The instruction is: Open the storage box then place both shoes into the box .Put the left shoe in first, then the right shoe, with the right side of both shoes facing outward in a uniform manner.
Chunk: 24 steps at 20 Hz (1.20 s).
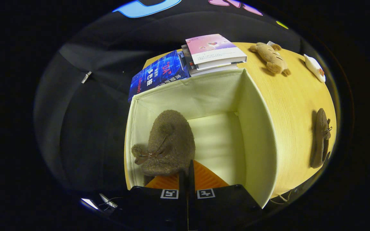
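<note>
Claw: the claw is clenched on the heel edge of a fuzzy brown shoe, its two fingers pressed close together.
Held shoe: hangs inside the open cream storage box, near the box's left wall, bow side facing up toward the camera.
Other shoe: a second brown shoe lies on the yellow table, to the right of the box and well apart from it.
Step in hand: judged to be setting the first shoe down in the box.
Doing it well: lower until the sole rests on the box floor, keep it close to the left wall so room remains, release only once settled.
Nearby: stacked books and a plush toy beyond the box.
</note>
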Available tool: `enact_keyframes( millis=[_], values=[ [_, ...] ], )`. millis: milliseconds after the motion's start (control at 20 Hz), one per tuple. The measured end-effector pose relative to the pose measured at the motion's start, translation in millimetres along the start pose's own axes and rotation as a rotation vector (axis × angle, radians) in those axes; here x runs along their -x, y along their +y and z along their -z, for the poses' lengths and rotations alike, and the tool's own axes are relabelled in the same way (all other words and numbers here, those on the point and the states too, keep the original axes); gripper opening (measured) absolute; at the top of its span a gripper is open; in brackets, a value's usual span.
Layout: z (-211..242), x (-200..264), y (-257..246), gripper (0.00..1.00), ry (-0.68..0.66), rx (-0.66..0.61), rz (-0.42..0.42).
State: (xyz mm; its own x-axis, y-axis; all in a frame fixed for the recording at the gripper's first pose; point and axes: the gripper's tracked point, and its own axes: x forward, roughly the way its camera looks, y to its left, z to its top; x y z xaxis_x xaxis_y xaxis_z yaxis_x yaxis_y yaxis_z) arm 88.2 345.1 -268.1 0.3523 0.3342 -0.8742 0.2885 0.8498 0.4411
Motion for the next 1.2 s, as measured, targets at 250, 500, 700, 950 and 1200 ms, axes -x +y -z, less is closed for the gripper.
enact_keyframes(
  millis=[250, 500, 700, 950, 1200],
  values=[
    [4, 10, 18, 0.44, 0.003, 0.018, -0.084],
    [2, 29, 20, 0.9, -0.031, 0.073, -0.103],
    [-2, 56, 19, 0.99, -0.079, 0.109, -0.162],
    [-30, 117, -15, 0.99, -0.23, 0.173, -0.202],
    [-61, 178, -97, 0.99, -0.378, 0.215, -0.145]
  ],
)
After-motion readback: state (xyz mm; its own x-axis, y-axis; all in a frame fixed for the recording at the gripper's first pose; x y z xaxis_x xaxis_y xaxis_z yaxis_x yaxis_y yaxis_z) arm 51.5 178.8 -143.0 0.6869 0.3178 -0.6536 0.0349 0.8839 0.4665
